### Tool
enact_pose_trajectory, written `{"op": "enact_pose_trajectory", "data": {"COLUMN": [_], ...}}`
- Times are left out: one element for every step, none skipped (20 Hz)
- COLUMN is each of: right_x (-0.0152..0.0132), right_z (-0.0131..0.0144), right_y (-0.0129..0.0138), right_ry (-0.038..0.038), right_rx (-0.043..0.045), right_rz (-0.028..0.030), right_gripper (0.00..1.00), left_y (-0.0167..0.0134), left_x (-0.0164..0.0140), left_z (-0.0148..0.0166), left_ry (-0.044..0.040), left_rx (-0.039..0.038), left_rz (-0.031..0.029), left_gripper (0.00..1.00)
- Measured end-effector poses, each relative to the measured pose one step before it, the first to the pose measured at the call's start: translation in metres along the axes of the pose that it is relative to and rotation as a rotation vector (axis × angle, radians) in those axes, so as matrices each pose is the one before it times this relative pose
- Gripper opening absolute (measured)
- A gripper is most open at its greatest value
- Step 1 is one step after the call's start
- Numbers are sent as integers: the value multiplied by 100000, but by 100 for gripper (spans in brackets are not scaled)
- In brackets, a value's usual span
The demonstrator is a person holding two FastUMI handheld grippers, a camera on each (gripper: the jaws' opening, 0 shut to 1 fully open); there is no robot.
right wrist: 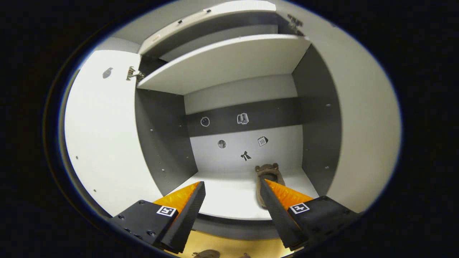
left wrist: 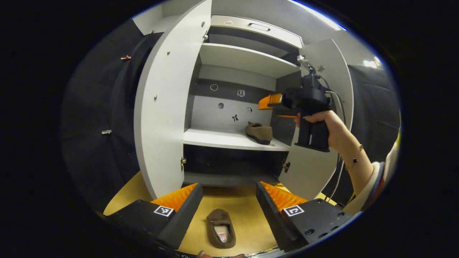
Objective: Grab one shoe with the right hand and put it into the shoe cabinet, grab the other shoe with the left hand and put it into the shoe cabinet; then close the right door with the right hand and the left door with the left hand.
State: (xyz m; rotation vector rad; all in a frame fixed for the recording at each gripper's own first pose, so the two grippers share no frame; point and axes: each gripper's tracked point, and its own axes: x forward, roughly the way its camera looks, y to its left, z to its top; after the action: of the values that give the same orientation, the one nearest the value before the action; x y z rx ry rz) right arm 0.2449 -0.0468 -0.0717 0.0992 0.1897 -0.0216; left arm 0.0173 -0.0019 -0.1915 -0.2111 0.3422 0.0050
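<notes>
Left gripper view takes in the shoe cabinet point(left wrist: 247, 61) with both doors swung wide: the left door point(left wrist: 165, 107) at 9 o'clock, the right door point(left wrist: 322, 64) at 2 o'clock. On the middle shelf point(left wrist: 222, 139), toward its right end, sits one brown shoe point(left wrist: 259, 132), so the first placement looks done. Beside it at 3 o'clock a hand point(left wrist: 331, 127) holds the right gripper point(left wrist: 278, 106) just outside the cabinet, empty; in the right gripper view its jaws stand wide with that shoe just beyond the right finger. The second shoe point(left wrist: 221, 228) lies on the wooden floor point(left wrist: 244, 211) at 6 o'clock, between the widely parted jaws of the left gripper point(left wrist: 229, 200), ungrasped. Left to do, I judge: this shoe, then both doors.
</notes>
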Motion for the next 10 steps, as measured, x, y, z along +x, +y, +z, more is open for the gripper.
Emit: {"op": "enact_pose_trajectory", "data": {"right_x": [-1837, -1749, -1660, -1363, -1120, -1067, -843, -832, -571, -571], "right_z": [-419, -497, -577, -709, -699, -989, -947, -1172, -1239, -1045], "right_y": [-596, -623, -684, -757, -796, -816, -489, -307, -239, -338], "right_ry": [-1766, -1604, -1725, -1138, -1102, -431, -84, 573, 959, 391], "right_rx": [-55, 422, 433, 124, -530, -1156, -1553, -1940, -2166, -2193], "right_rz": [-2087, -2116, -1906, -1950, -1707, -1800, -850, -416, -346, -734], "right_gripper": [98, 98, 98, 98, 98, 98, 98, 98, 98, 98], "left_y": [57, 331, 462, 715, 749, 397, 405, 481, 510, 532], "left_x": [401, 581, 692, 798, 771, 651, 1232, 962, 903, 805], "left_z": [-1677, -1635, -1886, -1897, -1959, -1798, -1807, -1780, -1830, -1506], "left_ry": [1821, 2115, 2269, 2867, 2717, 2254, 1848, 2535, 2289, 1747], "left_rx": [-702, -679, -543, -462, -362, -394, -338, -283, -506, -494], "left_rz": [-1601, -718, -40, 561, 1018, -801, -757, 331, 288, 255], "left_gripper": [95, 95, 95, 95, 94, 93, 91, 91, 89, 88]}}
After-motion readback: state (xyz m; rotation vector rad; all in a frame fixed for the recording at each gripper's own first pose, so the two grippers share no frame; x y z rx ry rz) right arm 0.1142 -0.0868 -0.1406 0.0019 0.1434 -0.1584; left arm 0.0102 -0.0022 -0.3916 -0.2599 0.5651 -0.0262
